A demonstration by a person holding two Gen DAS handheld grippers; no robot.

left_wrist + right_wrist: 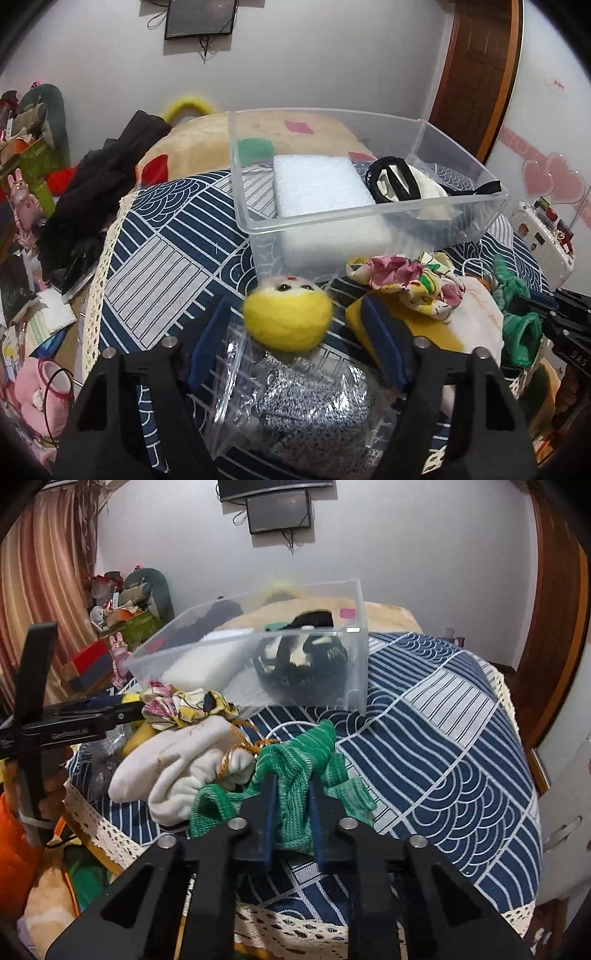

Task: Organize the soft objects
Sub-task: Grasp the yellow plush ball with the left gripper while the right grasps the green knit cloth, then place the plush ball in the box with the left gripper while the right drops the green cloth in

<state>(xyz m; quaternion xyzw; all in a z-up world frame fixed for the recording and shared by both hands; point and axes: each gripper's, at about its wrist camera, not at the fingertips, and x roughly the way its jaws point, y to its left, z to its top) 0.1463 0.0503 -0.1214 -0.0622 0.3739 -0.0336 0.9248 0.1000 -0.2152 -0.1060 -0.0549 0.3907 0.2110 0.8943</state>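
Note:
A clear plastic bin (461,214) (354,672) stands on the patterned bed and holds a white foam block (325,188) and a black-and-white cloth (402,184) (303,657). My left gripper (295,314) is open around a yellow felt doll (288,317) lying on a clear bag with a silver scrubber (314,402). My right gripper (291,782) is shut on a green mesh cloth (299,760), which also shows in the left wrist view (517,317). A white cloth (184,760), a floral cloth (406,280) (184,705) and a yellow sponge (436,325) lie between the grippers.
The blue-and-white bedspread (443,738) has a lace edge (99,280). A beige plush cushion (207,140) and dark clothes (107,177) lie behind the bin. Clutter fills the left side (26,206). A white case (539,236) stands at the right.

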